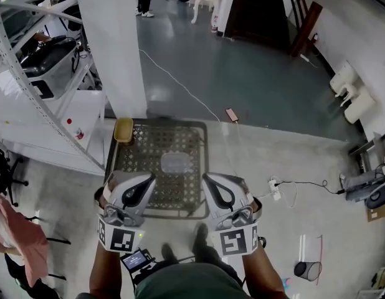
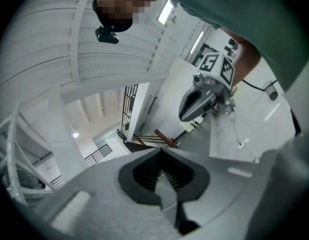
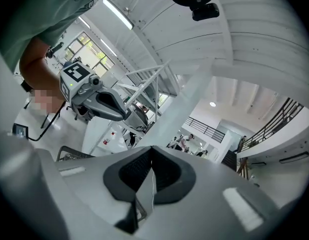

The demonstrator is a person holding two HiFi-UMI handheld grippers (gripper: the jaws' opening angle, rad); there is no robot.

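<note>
Bright, even daylight fills the room; shadows are soft. Both gripper views bulge strongly, with black corners. Near jaws are blurred.

Grey left gripper [image 1: 144, 183] and right gripper [image 1: 211, 183] (black-white marker cubes [image 1: 121, 238]), green shirt [image 1: 186, 285].

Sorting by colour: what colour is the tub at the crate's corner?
The tub is yellow; head view.

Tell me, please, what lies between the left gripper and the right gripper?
In the head view, the dark lattice tray lies between the left gripper and the right gripper; a small clear container rests on it just beyond them.
</note>
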